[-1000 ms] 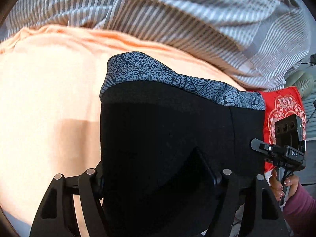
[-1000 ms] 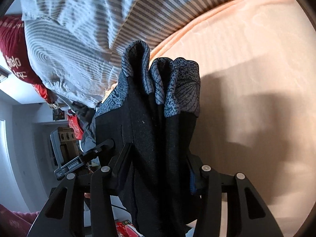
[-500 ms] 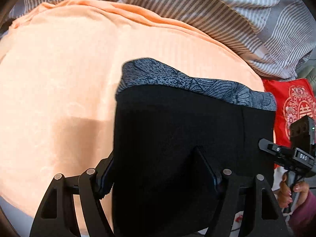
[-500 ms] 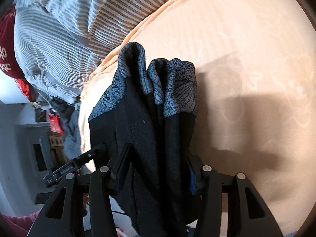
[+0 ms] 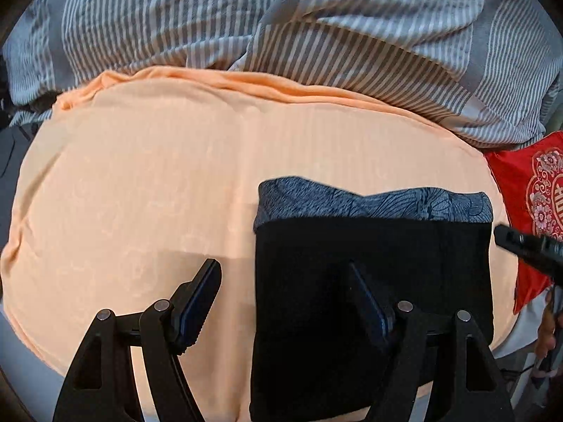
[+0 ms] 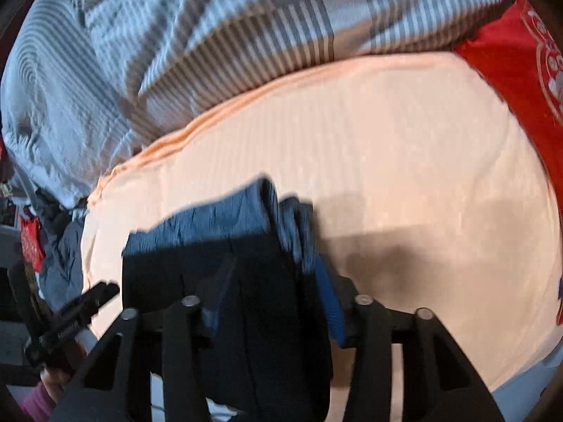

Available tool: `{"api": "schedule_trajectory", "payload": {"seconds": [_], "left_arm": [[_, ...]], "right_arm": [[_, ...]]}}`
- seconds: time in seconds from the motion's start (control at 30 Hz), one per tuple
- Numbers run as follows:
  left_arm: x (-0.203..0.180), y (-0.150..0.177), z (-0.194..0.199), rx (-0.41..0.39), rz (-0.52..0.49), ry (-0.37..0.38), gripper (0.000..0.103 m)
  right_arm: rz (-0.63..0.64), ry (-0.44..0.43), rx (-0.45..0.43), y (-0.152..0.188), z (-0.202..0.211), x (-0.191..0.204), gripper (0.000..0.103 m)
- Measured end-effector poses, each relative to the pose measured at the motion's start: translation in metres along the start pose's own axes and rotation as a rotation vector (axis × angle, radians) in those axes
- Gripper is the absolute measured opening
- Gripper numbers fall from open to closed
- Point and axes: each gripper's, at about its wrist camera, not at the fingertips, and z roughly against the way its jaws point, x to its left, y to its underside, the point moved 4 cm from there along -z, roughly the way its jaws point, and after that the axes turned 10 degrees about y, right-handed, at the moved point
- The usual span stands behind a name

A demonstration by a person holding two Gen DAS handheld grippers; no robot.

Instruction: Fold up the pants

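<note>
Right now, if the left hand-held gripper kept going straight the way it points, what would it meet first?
Probably the peach bedsheet, beside the edge of the black pants. The left hand-held gripper stands open, one finger over the sheet, the other over the pants; depth is unclear.

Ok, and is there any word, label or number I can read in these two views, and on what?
No text can be read.
red cushion: a white character inside the ornament, cut off by the picture's edge, unreadable; in the right wrist view its print is blurred.
pants: only a leaf pattern on the waistband, no wording.
</note>
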Motion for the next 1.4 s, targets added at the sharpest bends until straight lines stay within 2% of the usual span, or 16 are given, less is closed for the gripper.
{"api": "schedule_trajectory", "payload": {"seconds": [0.13,0.2,0.3,0.37,0.43,0.6,0.67,0.77,0.83,0.9,0.97,1.03,1.07,1.2,1.4], "left_arm": [[-0.008,-0.015,-0.007,-0.015,0.002,-0.004,0.075],[-0.010,-0.020,-0.012,-0.012,0.013,-0.008,0.075],[-0.008,-0.021,-0.018,0.001,0.020,-0.025,0.075],[-0.007,-0.016,-0.022,0.021,0.019,-0.044,0.075],[-0.004,-0.010,-0.027,0.049,0.021,-0.063,0.075],[-0.005,-0.004,-0.017,0.058,0.011,-0.084,0.075],[-0.008,-0.002,-0.013,0.066,-0.012,-0.096,0.075],[-0.013,0.005,-0.005,0.071,-0.055,-0.114,0.097],[-0.018,0.011,0.004,0.060,-0.085,-0.117,0.097],[-0.020,0.015,0.007,0.071,-0.094,-0.116,0.097],[-0.021,0.023,0.009,0.091,-0.085,-0.106,0.097],[-0.021,0.034,0.011,0.118,-0.080,-0.104,0.097],[-0.021,0.038,0.012,0.125,-0.081,-0.106,0.103],[-0.026,0.059,0.019,0.165,-0.106,-0.112,0.103],[-0.035,0.079,0.038,0.172,-0.132,-0.115,0.103]], "right_arm": [[-0.020,-0.039,-0.005,-0.020,-0.013,0.010,0.039],[0.022,-0.015,-0.001,-0.023,-0.020,0.017,0.012],[0.110,0.094,-0.007,-0.019,-0.028,0.023,0.011],[0.145,0.136,-0.006,-0.015,-0.035,0.022,0.011],[0.145,0.147,0.005,-0.012,-0.042,0.016,0.011],[0.087,0.133,0.014,-0.013,-0.043,0.006,0.013],[0.053,0.119,0.019,-0.010,-0.036,0.002,0.021],[0.028,0.136,0.029,0.002,-0.019,0.000,0.029],[0.029,0.141,0.028,0.015,-0.008,0.003,0.036],[0.036,0.148,0.024,0.032,0.006,0.006,0.055],[0.048,0.159,0.012,0.050,0.020,0.011,0.057],[0.046,0.170,0.013,0.065,0.029,0.015,0.063],[0.038,0.173,0.019,0.074,0.033,0.016,0.069],[0.023,0.178,0.037,0.102,0.046,0.025,0.078],[0.058,0.209,0.057,0.131,0.056,0.040,0.081]]}}
